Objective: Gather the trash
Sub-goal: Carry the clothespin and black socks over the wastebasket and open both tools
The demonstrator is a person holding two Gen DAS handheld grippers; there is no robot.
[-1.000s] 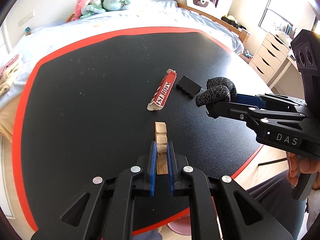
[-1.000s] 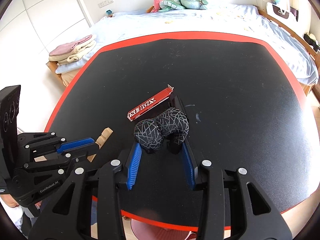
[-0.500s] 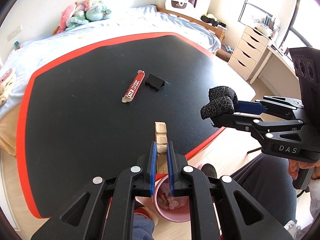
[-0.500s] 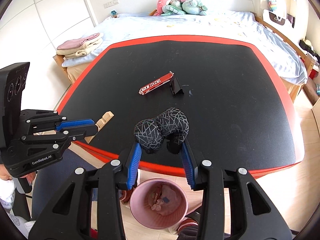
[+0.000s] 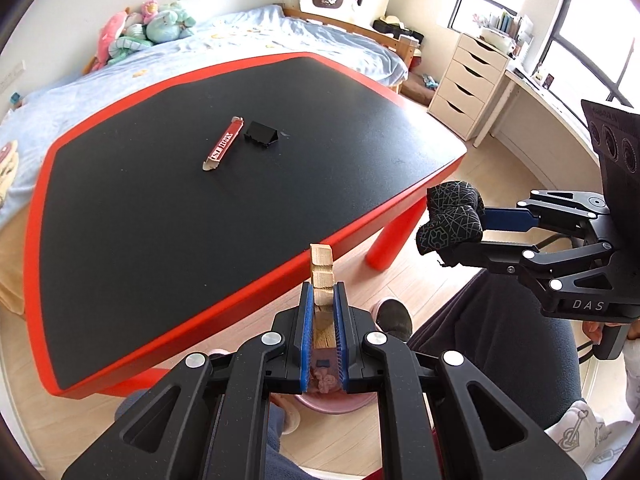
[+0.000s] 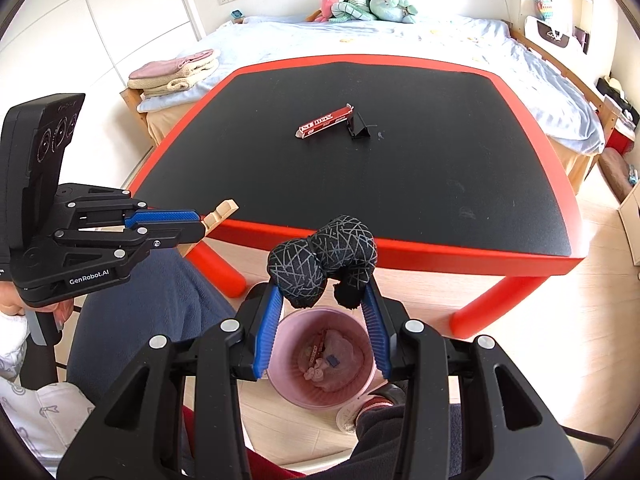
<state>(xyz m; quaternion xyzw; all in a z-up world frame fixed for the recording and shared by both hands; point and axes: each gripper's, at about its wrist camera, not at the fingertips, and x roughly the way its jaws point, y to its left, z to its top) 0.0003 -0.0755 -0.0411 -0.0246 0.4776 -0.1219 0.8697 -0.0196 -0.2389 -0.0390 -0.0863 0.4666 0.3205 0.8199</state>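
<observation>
My left gripper [image 5: 322, 292] is shut on a notched wooden piece [image 5: 321, 270], held off the table's near edge above the floor. My right gripper [image 6: 325, 294] is shut on a black ball of fabric with grey web lines [image 6: 324, 264], directly over a pink trash bin [image 6: 322, 356] on the floor. The bin holds a red wrapper and some crumpled scraps. In the left wrist view only the bin's rim [image 5: 332, 402] shows under the fingers. A red flattened box [image 6: 326, 121] and a small black folded piece [image 6: 359, 127] lie on the black table [image 6: 400, 184].
The table has a red rim and red legs [image 6: 486, 312]. A person's legs in dark trousers [image 6: 148, 300] and a dark shoe [image 5: 394, 316] sit beside the bin. A bed with plush toys [image 6: 368, 0] lies behind; white drawers [image 5: 464, 80] stand to the right.
Both grippers pulled back from over the table to beyond its near edge, carrying the wooden piece and the fabric ball. The pink bin came into view below them.
</observation>
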